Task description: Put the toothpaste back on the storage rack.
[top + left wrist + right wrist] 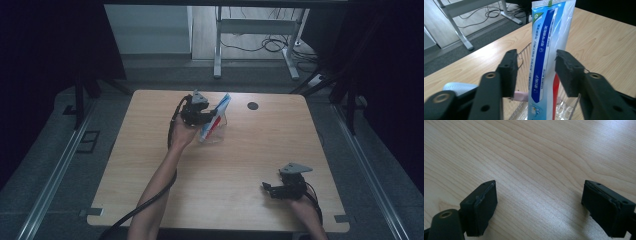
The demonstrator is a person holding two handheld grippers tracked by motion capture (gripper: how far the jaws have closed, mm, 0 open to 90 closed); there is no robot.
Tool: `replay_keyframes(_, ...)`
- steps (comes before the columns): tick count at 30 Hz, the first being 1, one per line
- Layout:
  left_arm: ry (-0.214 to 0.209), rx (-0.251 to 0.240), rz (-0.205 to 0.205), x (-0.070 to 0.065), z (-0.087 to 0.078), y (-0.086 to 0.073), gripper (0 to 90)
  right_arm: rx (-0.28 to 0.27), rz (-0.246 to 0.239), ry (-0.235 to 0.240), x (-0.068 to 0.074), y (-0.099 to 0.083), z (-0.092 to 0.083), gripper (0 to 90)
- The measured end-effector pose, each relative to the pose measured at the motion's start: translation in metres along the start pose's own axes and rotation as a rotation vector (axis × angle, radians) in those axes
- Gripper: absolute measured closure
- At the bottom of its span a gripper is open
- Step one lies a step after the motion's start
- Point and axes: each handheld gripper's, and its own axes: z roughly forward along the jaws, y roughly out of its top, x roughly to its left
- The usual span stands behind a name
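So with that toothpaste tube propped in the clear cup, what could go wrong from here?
1. The toothpaste tube stands tall and leaning in the clear cup; it might tip the light cup over.
2. The left hand-held gripper has its jaws open on either side of the tube, pads apart from it; pulling back crookedly could knock the tube.
3. A small pink thing lies in the cup; a spill could scatter it across the table.

your table (235, 165) is pale wood with a fine grain and a smooth, matt finish. the toothpaste box (549, 50) looks like glossy printed card in blue, white and red. it stands in a clear plastic holder (522, 60), ribbed and shiny. your left gripper (534, 72) and right gripper (539, 202) are matt black plastic, with rough-edged, rubbery-looking pads (486, 207).
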Motion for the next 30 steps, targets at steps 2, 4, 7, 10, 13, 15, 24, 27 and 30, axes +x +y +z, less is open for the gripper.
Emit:
replay_keyframes(2,-0.009,0.004,-0.01,0.0,-0.001,0.0,46.8,0.0,0.0,0.0,0.0,0.0,0.0,13.2)
replay_keyframes(4,-0.016,0.007,-0.016,-0.001,-0.003,0.0,43.0,0.0,0.0,0.0,0.0,0.0,0.0,13.3)
replay_keyframes(7,-0.023,0.009,-0.022,-0.002,-0.006,-0.001,39.1,0.0,0.0,0.0,0.0,0.0,0.0,13.2)
replay_keyframes(10,-0.025,0.017,-0.032,-0.004,-0.008,-0.003,34.4,0.0,0.0,0.0,0.0,0.0,0.0,13.2)
replay_keyframes(13,-0.034,0.021,-0.04,-0.004,-0.009,-0.005,29.5,0.0,0.0,0.001,0.0,0.0,0.0,13.2)
replay_keyframes(15,-0.041,0.028,-0.052,-0.005,-0.01,-0.006,26.0,0.0,0.0,0.001,0.0,0.0,0.0,13.2)
replay_keyframes(24,-0.043,0.057,-0.064,-0.009,-0.015,-0.012,15.7,0.001,0.001,0.001,0.0,0.0,0.0,13.2)
replay_keyframes(27,-0.041,0.067,-0.057,-0.01,-0.018,-0.014,14.4,0.0,0.001,0.001,0.0,0.0,0.0,13.3)
replay_keyframes(30,-0.048,0.072,-0.053,-0.011,-0.021,-0.015,14.0,0.001,0.001,0.001,0.0,0.0,0.0,13.2)
